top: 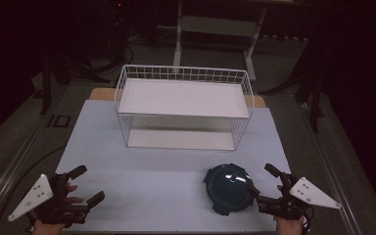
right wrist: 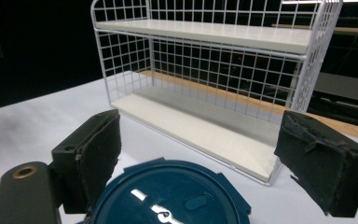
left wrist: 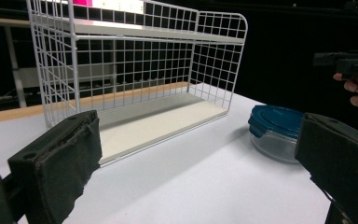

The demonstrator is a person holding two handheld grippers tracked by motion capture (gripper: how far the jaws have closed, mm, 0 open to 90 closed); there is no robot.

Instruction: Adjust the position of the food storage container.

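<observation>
Wire rack [top: 183, 105] mid-table [top: 127, 176], lidded container [top: 228, 188] in front, toward its right end.

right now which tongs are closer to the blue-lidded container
Right. The right tongs sit open right beside the container, jaws flanking its lid. The left tongs are open across the table's front edge, well apart.

The white table [top: 127, 176] carries a white wire rack [top: 183, 105] at the back and a blue-lidded container [top: 227, 188] in front.

No legible text or labels anywhere
</observation>
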